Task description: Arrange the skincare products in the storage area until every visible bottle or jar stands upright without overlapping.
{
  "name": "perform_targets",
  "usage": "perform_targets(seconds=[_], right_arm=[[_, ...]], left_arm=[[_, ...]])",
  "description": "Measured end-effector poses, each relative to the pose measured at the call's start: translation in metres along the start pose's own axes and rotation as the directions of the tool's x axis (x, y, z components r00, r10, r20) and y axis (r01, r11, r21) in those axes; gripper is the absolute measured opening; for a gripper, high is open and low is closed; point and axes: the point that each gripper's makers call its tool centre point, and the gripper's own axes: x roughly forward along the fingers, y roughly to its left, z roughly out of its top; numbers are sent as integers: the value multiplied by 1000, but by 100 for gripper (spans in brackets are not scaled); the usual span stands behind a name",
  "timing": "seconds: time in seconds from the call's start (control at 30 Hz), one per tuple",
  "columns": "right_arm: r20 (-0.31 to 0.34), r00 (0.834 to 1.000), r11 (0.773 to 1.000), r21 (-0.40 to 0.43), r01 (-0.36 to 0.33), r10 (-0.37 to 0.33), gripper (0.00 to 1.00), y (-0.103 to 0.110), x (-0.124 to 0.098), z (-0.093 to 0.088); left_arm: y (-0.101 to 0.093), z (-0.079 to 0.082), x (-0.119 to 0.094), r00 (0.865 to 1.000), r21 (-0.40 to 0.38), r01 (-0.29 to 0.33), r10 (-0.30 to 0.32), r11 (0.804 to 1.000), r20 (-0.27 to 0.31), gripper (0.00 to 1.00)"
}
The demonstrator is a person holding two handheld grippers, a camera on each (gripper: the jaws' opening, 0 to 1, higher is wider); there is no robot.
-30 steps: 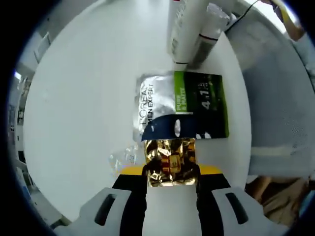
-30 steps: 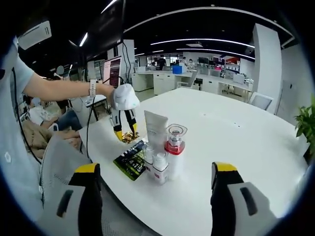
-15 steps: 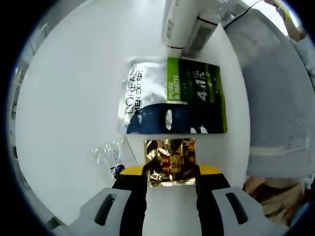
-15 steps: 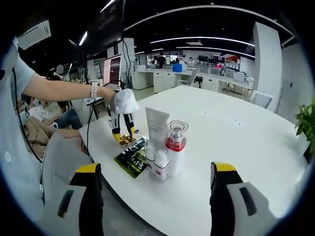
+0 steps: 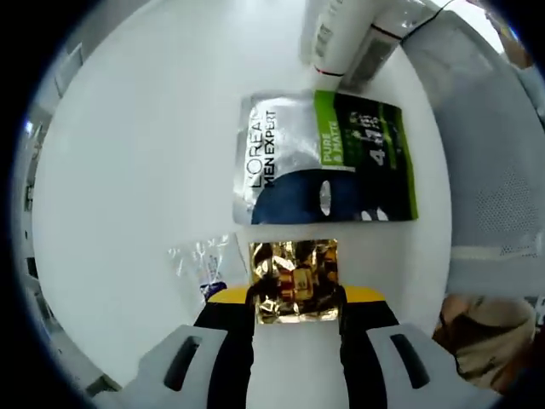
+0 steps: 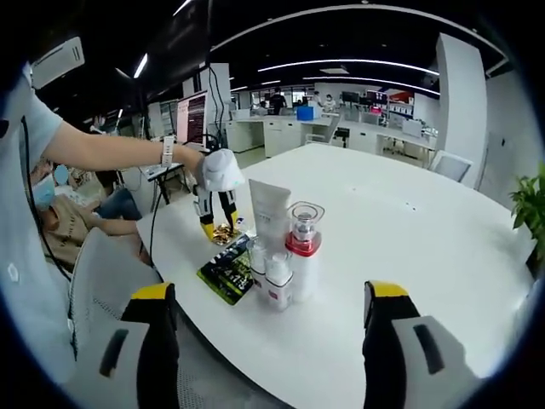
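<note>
My left gripper (image 5: 294,298) is shut on a crinkled gold foil sachet (image 5: 294,277), held just above the white table. Just beyond it lies a flat silver, navy and green L'Oreal Men Expert sachet (image 5: 328,158), and a white tube (image 5: 341,34) stands past that. My right gripper (image 6: 268,341) is open and holds nothing, near the table's front edge. From there I see the left gripper (image 6: 217,183) pointing down beside the upright white tube (image 6: 271,209). A red-collared pump bottle (image 6: 304,256), two small bottles (image 6: 274,285) and the flat sachet (image 6: 228,271) sit close by.
A small clear plastic packet (image 5: 204,264) lies on the table (image 5: 128,153) left of the gold sachet. A grey chair back (image 6: 102,281) stands at the table edge. A person's arm (image 6: 111,153) reaches in from the left. Desks and a plant (image 6: 532,213) are further off.
The left gripper has drawn the gold sachet back off the L'Oreal sachet's edge, so a small gap separates them. The right gripper has hardly moved.
</note>
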Motion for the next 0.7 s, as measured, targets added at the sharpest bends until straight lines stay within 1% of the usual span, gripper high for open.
perform_targets(seconds=[0.13,0.23,0.3,0.33,0.37,0.5,0.6,0.7], right_arm=[[-7,1000,1000,2,1,-1,91,-1,0,-1],[-6,1000,1000,3,1,-1,91,-1,0,-1],[-5,1000,1000,2,1,-1,91,0,1,0],[-3,1000,1000,1,-2,2,91,0,1,1],[-3,1000,1000,2,-4,4,91,1,1,1],[-7,1000,1000,-8,-8,7,91,2,3,1],[-9,1000,1000,-14,-12,12,91,4,3,2],[-3,1000,1000,-21,-10,10,91,6,2,4]], left_arm=[[5,1,0,1000,6,-13,13,1000,-5,35],[9,2,0,999,22,-33,33,999,-10,36],[8,4,1,999,28,-44,44,999,-16,36],[8,4,2,998,54,-54,55,997,-18,36],[7,5,2,998,59,-58,60,997,-20,36],[7,9,2,997,46,-72,72,996,-5,36],[4,12,2,998,50,-70,69,996,7,36],[4,12,3,997,68,-78,78,995,-3,36]])
